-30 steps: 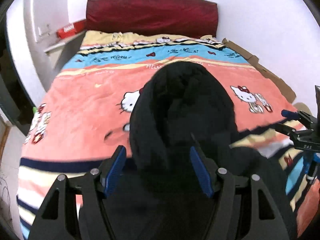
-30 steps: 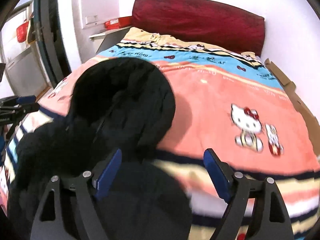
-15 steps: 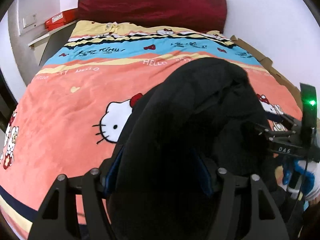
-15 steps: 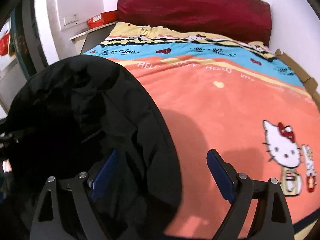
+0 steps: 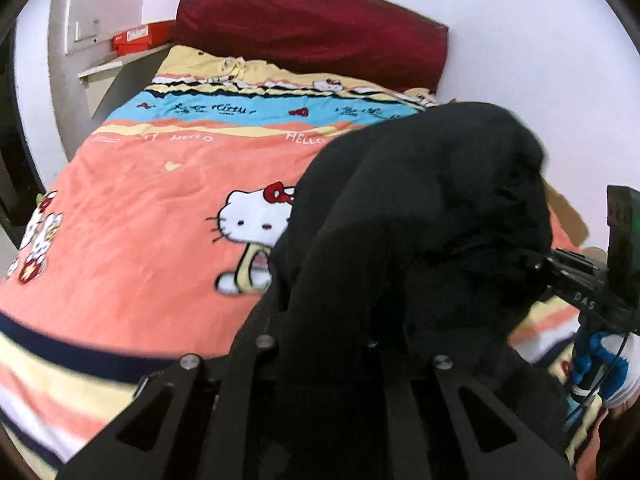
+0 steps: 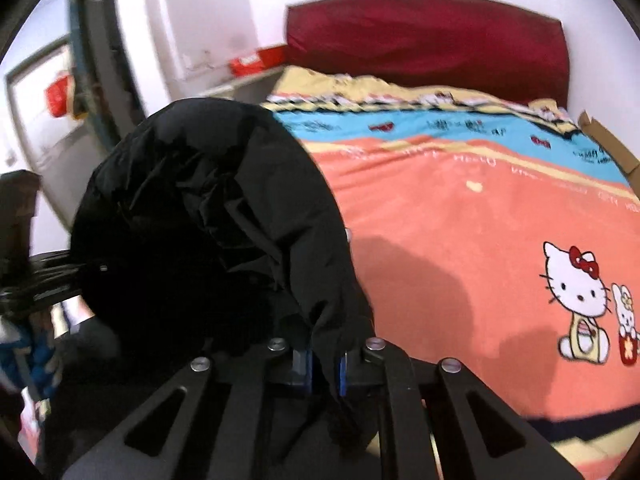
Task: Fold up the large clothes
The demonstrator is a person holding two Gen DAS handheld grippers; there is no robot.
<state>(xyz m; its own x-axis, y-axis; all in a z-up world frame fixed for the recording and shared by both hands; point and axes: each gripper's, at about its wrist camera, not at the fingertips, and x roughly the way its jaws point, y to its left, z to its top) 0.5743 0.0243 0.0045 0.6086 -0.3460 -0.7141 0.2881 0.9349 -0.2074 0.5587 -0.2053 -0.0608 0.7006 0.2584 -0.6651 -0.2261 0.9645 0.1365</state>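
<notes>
A big black padded jacket point(image 5: 424, 216) hangs bunched above the bed, held up by both grippers. My left gripper point(image 5: 320, 344) is shut on its fabric; the cloth covers the fingertips. My right gripper point(image 6: 324, 364) is shut on a fold of the same jacket point(image 6: 208, 216), its blue pads pinching the cloth. The right gripper's body point(image 5: 588, 292) shows at the right of the left wrist view, against the jacket. The left gripper's body point(image 6: 36, 284) shows at the left edge of the right wrist view.
The bed carries an orange Hello Kitty blanket point(image 5: 160, 208) point(image 6: 480, 240) with a dark red headboard cushion point(image 5: 312, 28). A shelf with a red box point(image 5: 132, 38) is on the left wall. Cardboard point(image 6: 608, 140) lines the bed's right side. A door point(image 6: 52, 100) stands at left.
Both grippers have closed on the jacket; they were open a second ago. The jacket has been lifted off the blanket and both grippers have moved forward over the bed.
</notes>
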